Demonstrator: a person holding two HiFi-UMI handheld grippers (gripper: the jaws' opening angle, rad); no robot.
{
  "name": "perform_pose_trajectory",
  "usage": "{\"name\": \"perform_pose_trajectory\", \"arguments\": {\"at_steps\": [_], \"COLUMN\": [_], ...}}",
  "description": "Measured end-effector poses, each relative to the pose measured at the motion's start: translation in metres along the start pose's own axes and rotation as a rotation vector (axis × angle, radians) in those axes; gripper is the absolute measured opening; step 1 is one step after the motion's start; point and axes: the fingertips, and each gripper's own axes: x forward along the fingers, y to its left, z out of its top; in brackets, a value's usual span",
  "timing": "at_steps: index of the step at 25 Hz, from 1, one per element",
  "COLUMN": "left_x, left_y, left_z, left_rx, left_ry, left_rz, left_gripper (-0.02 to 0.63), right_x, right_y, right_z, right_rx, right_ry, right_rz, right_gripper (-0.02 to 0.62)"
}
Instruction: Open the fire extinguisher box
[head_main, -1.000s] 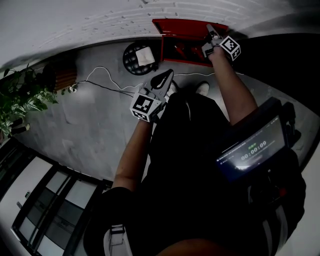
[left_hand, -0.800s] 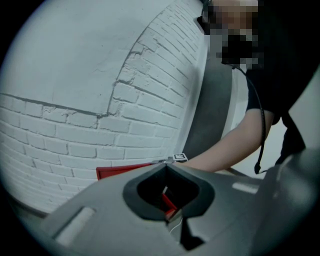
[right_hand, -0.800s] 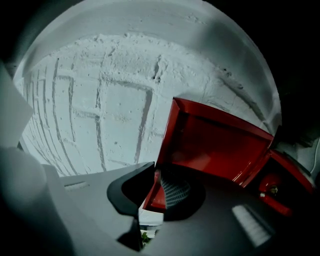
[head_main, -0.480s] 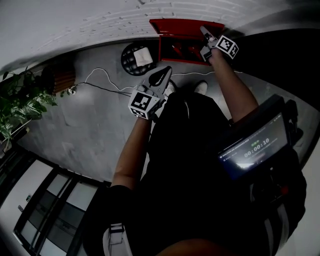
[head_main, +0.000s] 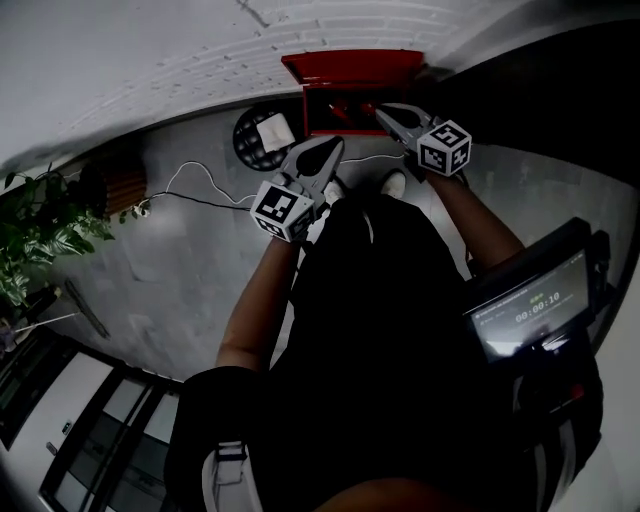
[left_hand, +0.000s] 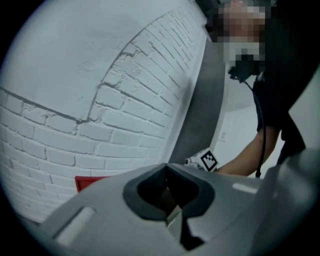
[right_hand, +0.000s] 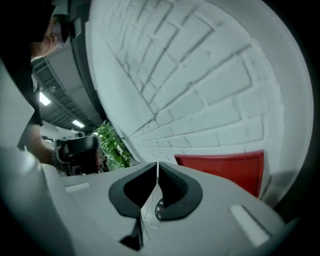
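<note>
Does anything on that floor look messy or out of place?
A thin white cable lies in loose loops across the grey floor, toward the person's feet: perhaps a trip hazard. The red box by the wall has its lid up. Nothing looks spilled or broken.
</note>
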Motion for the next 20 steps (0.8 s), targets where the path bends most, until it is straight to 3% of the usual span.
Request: {"name": "perform_pose_trajectory", "arguments": {"at_steps": [4,8,14,20], "left_x": [-0.011,-0.02,-0.019,-0.019], "left_y": [-0.04,-0.06,-0.087,-0.094], "left_z": [0.026,0.061,0.091,0.106], "left_rx": [0.029,0.016,0.126,0.208], "left_ry": [-0.018,-0.084,-0.114,-0.128], "left_rz": [-0.088,-0.11,-0.142,-0.154], "left_gripper": [0.002,0.002,0.002,0.002], "right_x": [-0.046,-0.073,-0.091,-0.094], "right_y": [0.079,0.132,0.182,0.195], "right_z": [0.042,0.074,0.105,0.122], "right_rx": [-0.143,-0.161,-0.316,-0.387], "right_ry": [-0.031,-0.065,-0.101,-0.116], "right_rz": [0.054,0.081,0.111,0.13], "right_gripper": [0.017,0.017,0.009,0.009]}}
